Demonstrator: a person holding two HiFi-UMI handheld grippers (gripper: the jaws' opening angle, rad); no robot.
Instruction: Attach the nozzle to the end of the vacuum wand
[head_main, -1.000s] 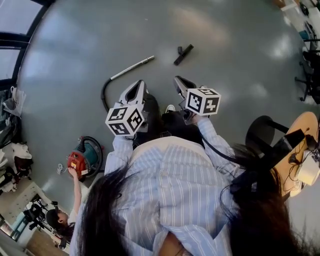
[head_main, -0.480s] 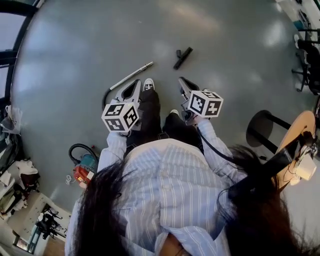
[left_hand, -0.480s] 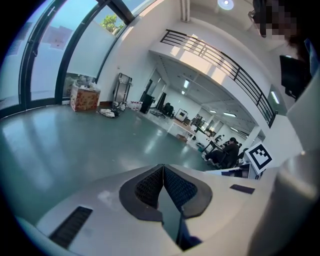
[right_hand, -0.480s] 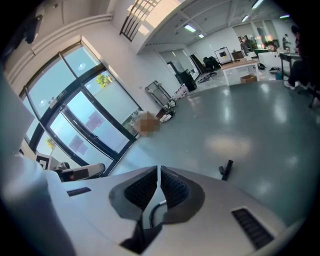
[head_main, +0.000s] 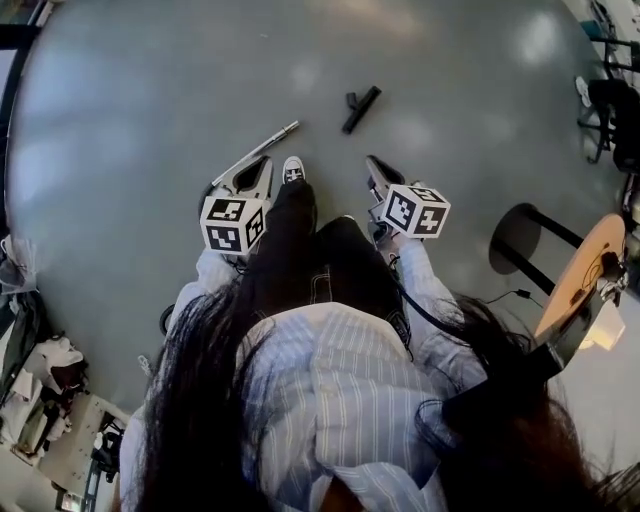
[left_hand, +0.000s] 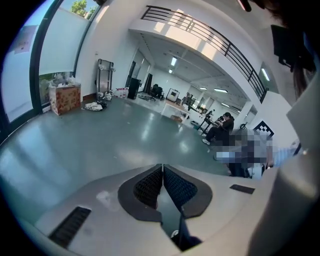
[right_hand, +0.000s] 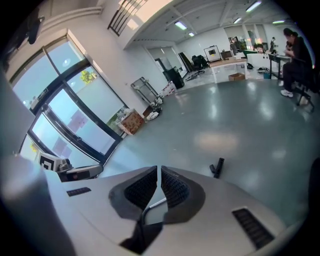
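While two grippers (head_main: 266, 162) (head_main: 373, 163) hang closed, one nozzle (head_main: 362, 108), one wand (head_main: 276, 138).

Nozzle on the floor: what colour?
The nozzle is black; the head view shows it best.

You can read no words or numbers here. The two white cubes (head_main: 231, 224) (head_main: 415, 210) carry black square marker patterns. The red print on the brown cardboard box (left_hand: 64, 98) is too small to read.
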